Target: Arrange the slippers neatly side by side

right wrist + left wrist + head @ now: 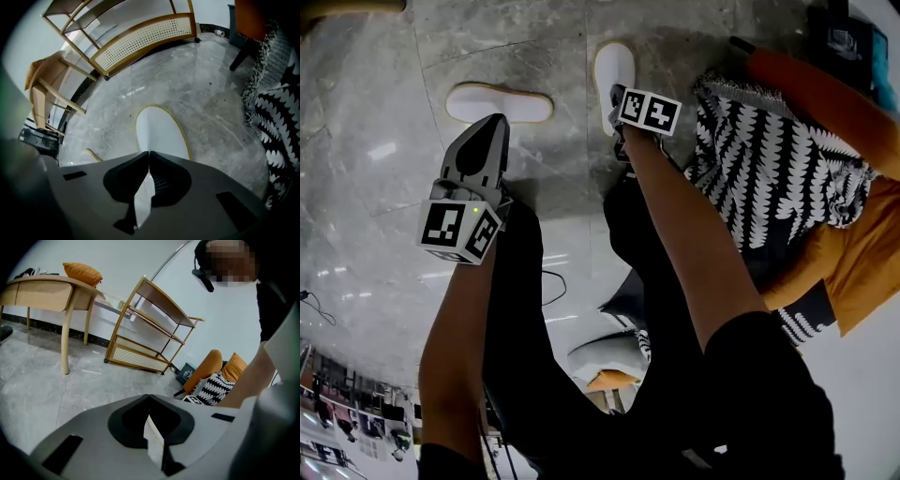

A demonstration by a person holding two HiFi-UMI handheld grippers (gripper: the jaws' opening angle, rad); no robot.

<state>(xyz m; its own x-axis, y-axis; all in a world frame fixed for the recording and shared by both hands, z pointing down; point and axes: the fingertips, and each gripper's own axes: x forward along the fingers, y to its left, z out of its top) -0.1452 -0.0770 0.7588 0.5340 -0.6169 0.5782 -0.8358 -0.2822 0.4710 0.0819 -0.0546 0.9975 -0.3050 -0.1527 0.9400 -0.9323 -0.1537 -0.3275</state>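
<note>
Two white slippers with pale yellow rims lie on the grey marble floor. The left slipper [499, 101] lies crosswise. The right slipper [613, 67] points away from me. My right gripper [617, 92] is at that slipper's near end, shut on it. In the right gripper view the slipper [159, 131] stretches forward from the closed right gripper [149, 153], and the left slipper's edge [89, 154] shows at the left. My left gripper [497, 120] hangs just short of the left slipper, shut and holding nothing. In its own view the left gripper [149, 397] points into the room.
An orange armchair with a black-and-white patterned throw [769, 169] stands close on the right. A rattan shelf [150, 329] and a wooden table [47, 291] with an orange cushion [82, 273] stand by the wall. A thin cable [553, 281] lies near my legs.
</note>
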